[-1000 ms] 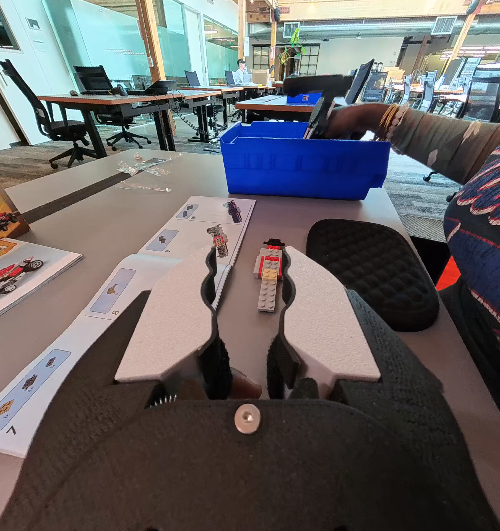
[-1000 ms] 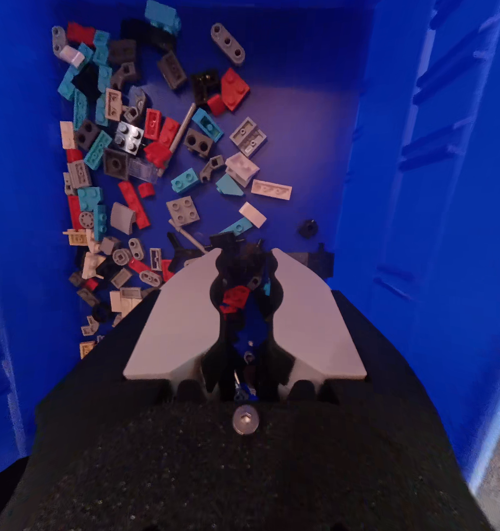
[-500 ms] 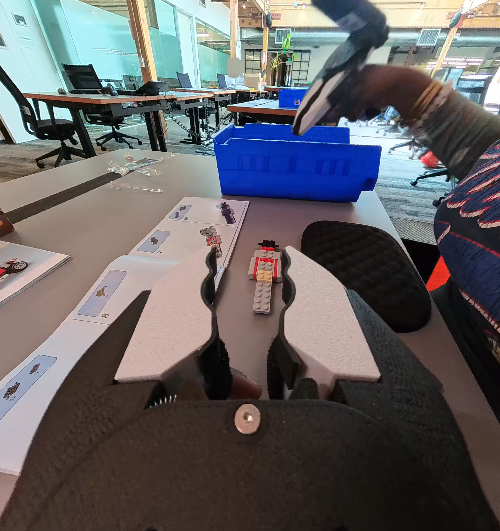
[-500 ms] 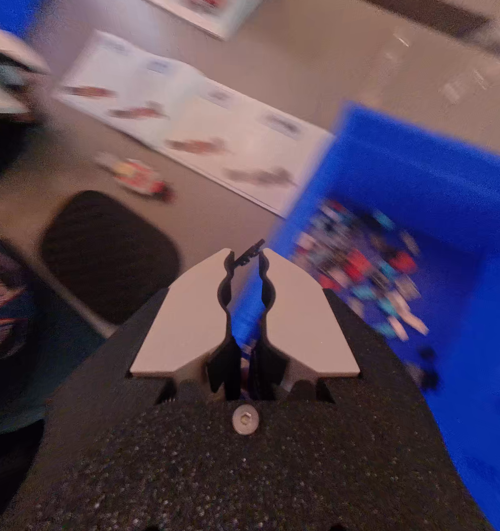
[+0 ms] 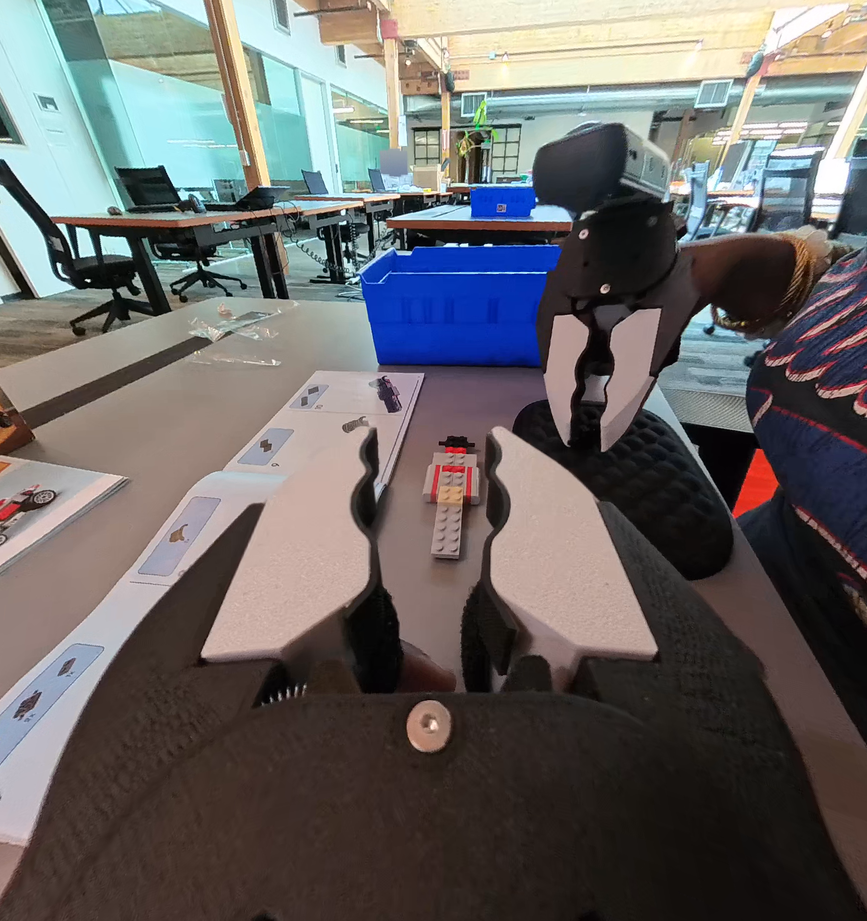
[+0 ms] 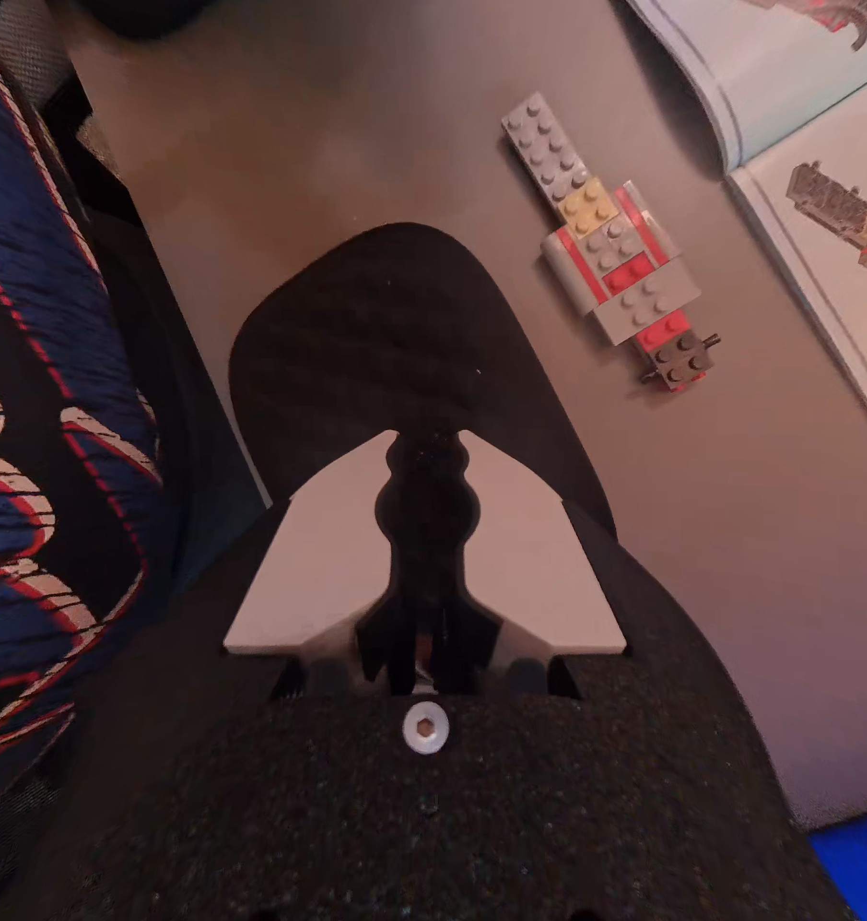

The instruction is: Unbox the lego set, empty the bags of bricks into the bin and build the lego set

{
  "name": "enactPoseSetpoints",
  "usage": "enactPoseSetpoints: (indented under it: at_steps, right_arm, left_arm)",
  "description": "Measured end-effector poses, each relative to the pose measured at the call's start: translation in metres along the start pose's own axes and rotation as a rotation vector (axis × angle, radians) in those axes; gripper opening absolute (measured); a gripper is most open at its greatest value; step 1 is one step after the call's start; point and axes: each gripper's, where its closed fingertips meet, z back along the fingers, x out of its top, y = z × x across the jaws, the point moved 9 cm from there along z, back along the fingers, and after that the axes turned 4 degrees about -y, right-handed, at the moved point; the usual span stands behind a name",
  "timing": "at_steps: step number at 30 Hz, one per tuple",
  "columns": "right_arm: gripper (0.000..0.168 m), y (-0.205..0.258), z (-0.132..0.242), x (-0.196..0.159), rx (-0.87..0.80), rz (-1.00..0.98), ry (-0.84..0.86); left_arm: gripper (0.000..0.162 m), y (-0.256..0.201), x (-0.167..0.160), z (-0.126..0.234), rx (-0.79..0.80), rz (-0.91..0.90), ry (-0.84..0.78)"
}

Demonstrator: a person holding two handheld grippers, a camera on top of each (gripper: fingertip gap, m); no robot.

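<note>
while the right gripper [image 5: 585, 441], jaws nearly together over the black pad [image 5: 660, 493], maybe pinching something unseen, the left gripper [image 5: 429, 461] gapes empty; next likely fitting onto the partial build [image 5: 451, 498] at twelve o'clock.

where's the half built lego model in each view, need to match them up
Left wrist view: half-built lego model lies centre, between the left gripper's open fingers, on the table.
Right wrist view: model sits upper right.
Shared landmark: black pad beside it.
</note>
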Motion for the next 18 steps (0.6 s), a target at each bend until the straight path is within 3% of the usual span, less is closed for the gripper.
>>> enactPoseSetpoints:
  at_steps: [5, 8, 14, 18]
  right_arm:
    - [0.029, -0.001, 0.006, -0.001, 0.017, -0.014, -0.06]
    - [0.033, -0.003, 0.02, 0.001, 0.016, -0.018, -0.127]
    - [0.033, -0.014, 0.086, 0.002, -0.068, -0.063, -0.382]
    - [0.032, -0.024, 0.122, -0.011, -0.205, -0.084, -0.449]
  left_arm:
    - [0.04, -0.002, 0.002, 0.002, -0.036, -0.004, -0.014]
    - [0.048, -0.006, 0.001, 0.0, -0.08, -0.02, -0.007]
    - [0.049, -0.007, -0.001, -0.003, -0.081, -0.031, 0.025]
    - [0.049, -0.006, -0.002, -0.004, -0.067, -0.028, 0.035]
